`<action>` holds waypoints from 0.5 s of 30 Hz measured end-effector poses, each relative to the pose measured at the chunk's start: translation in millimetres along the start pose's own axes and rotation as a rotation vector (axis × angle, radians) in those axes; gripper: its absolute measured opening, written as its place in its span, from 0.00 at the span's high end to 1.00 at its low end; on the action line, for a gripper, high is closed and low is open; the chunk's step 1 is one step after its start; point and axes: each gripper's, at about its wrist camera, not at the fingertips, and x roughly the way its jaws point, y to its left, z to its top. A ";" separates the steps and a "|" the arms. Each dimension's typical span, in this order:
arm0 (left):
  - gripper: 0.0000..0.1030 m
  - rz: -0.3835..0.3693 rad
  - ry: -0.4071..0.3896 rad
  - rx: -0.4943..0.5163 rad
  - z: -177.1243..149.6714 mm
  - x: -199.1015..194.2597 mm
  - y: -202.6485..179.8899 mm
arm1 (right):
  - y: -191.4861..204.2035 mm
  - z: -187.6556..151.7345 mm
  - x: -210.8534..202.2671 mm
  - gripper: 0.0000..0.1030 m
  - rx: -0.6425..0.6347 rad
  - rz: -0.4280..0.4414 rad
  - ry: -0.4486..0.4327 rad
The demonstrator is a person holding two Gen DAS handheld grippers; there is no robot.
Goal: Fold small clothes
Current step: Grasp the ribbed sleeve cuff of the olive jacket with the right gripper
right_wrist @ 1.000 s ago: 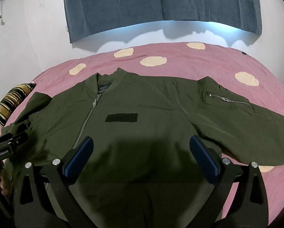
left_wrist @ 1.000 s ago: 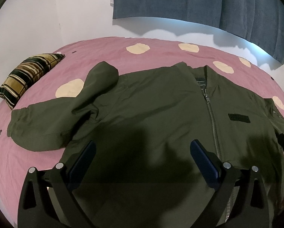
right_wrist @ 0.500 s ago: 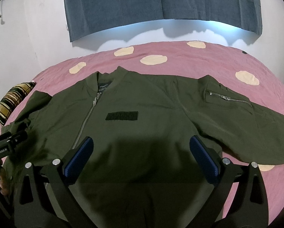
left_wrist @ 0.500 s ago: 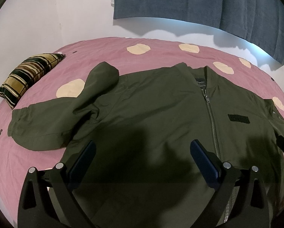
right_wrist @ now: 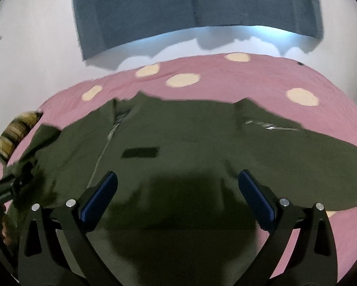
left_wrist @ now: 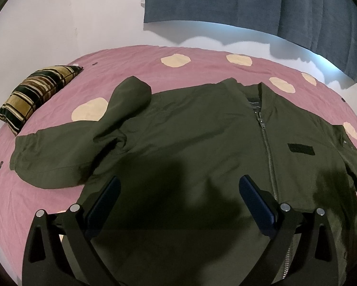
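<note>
An olive green zip jacket (left_wrist: 202,138) lies face up and spread on a pink bed cover (left_wrist: 202,57). Its left sleeve (left_wrist: 66,152) is bunched and folded over itself. In the right wrist view the jacket (right_wrist: 190,138) shows with its right sleeve (right_wrist: 309,157) stretched out to the right. My left gripper (left_wrist: 178,188) is open and empty above the jacket's lower left front. My right gripper (right_wrist: 177,183) is open and empty above the lower right front. The left gripper also shows at the left edge of the right wrist view (right_wrist: 4,188).
A striped yellow and black pillow (left_wrist: 35,95) lies at the bed's left side. A blue-grey curtain (left_wrist: 250,2) hangs on the white wall behind the bed. The pink cover has cream round patches (left_wrist: 90,109).
The right wrist view has shifted and gone blurry; the jacket now sits lower in that view. The left gripper has shifted slightly; the right gripper no longer shows in its view. Both stay open.
</note>
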 end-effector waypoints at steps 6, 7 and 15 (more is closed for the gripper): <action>0.04 0.002 0.001 -0.018 2.5 2.8 12.9 | -119.8 16.1 -44.0 0.02 0.231 -0.101 -0.090; 0.04 0.007 -0.001 -0.026 3.1 3.7 17.4 | -151.3 13.7 -57.8 0.02 0.294 -0.136 -0.109; 0.04 0.042 0.013 -0.077 8.2 11.8 39.0 | -333.8 -40.9 -124.2 0.02 0.703 -0.364 -0.161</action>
